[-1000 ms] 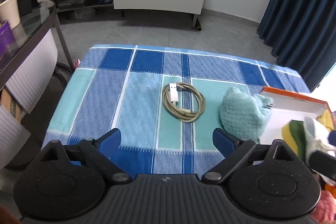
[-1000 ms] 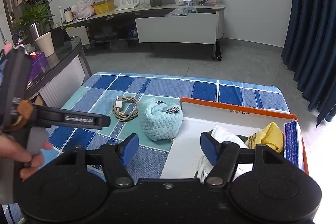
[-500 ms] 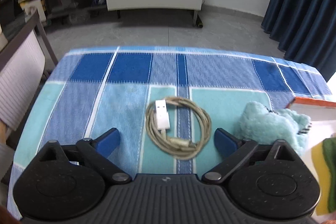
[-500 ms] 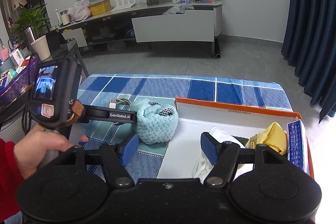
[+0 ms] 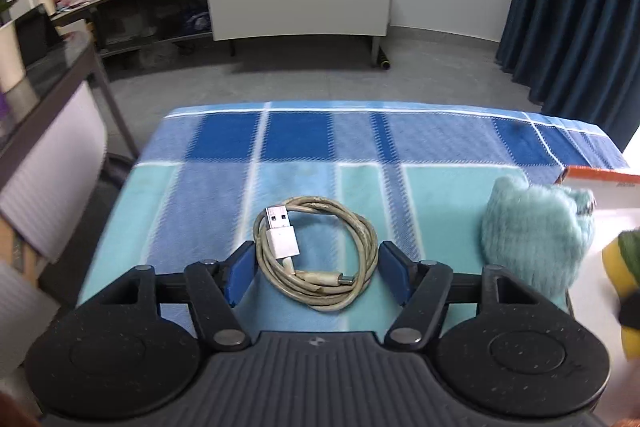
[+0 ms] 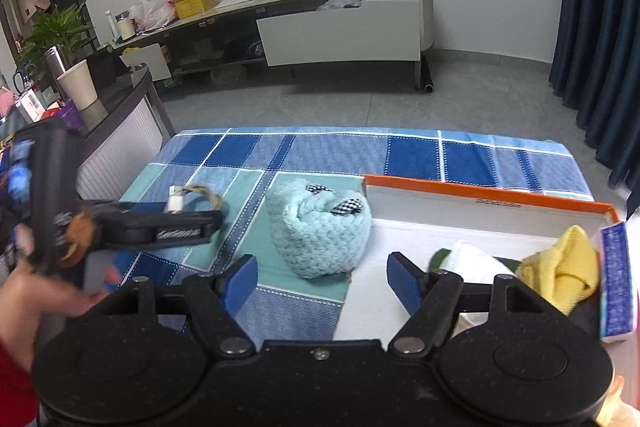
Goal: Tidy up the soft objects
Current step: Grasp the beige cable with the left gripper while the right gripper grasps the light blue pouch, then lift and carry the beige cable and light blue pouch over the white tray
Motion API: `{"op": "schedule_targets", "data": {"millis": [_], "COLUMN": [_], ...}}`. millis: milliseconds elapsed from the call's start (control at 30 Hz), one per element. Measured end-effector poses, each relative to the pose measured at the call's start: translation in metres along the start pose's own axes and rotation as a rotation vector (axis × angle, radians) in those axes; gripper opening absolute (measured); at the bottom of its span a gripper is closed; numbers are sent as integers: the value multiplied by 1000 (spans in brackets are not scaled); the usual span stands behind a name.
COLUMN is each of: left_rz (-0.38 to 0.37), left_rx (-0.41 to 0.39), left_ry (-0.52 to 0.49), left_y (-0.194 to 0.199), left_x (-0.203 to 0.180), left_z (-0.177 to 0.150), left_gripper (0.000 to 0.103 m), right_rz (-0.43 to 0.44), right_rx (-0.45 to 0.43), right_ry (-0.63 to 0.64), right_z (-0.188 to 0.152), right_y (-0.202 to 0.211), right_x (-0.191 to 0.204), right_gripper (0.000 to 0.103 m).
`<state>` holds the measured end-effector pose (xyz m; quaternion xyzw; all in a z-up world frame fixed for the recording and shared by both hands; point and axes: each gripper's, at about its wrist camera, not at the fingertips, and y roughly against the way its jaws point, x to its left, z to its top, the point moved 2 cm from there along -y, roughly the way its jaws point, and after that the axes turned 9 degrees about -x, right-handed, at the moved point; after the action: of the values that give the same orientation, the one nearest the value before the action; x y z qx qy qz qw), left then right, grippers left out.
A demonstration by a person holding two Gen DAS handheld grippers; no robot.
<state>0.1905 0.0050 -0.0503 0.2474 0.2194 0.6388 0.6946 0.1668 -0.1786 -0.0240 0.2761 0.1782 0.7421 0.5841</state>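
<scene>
Left tool (image 5: 316, 277) just closing around coiled cable (image 5: 316, 253) (pads not pressing yet) — right tool (image 6: 322, 277) spread wide, empty, near teal hat (image 6: 320, 231).

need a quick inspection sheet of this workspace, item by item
surface: blue and teal checked cloth over the table
job's things: fluffy teal knitted item on the cloth, beside the orange-rimmed white box; yellow cloth in the box
clutter: nothing seen
grippers: left hand-held gripper has just been closing, jaws either side of the cable, pads not pressing; right hand-held gripper open, empty
cables: coiled beige USB cable on the cloth
surroundings: dark blue curtain, long media console
</scene>
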Motion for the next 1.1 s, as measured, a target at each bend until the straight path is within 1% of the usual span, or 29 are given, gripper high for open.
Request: {"op": "schedule_targets", "data": {"millis": [200,300,367,400,433,467,533,567,700,833,1000,1067,1100], "left_rz": [27,28,34,35,37,38,42,45,50,40,51,54,57], "left_rx": [-1,2,4,8,9,9,4,0,-14,-38,-48,-48,-49], "left_ry": [25,50,55,57,64,69,77,83,92,107,105,107,105], "left_y": [32,40,45,48,49,52,56,59,71,95,117,125,129], "left_x": [15,22,24,25,26,28,30,30,32,34,31,31,31], "left_z": [-6,-6,-8,-9,-10,-10,-10,-10,-11,-16,-24,-28,-29], "left_gripper": [67,67,67,67,67,67,67,67,67,67,67,67,67], "right_rz": [-61,-94,-101,-93,-90,-88,-71,-52,-8,23,22,36,29], "right_rx": [44,67,94,93,95,96,81,66,34,10,-6,0,1], "right_ry": [-18,14,19,8,-4,-12,-9,-5,14,27,37,50,61], "right_z": [8,10,9,8,7,6,6,4,5,-1,-14,-21,-24], "right_y": [-42,-64,-80,-85,-87,-87,-78,-70,-39,-4,34,45,51], "right_x": [11,17,18,18,17,17,22,26,41,55,71,77,81], "right_gripper": [92,93,93,92,81,72,65,65,65,65,65,65,65]}}
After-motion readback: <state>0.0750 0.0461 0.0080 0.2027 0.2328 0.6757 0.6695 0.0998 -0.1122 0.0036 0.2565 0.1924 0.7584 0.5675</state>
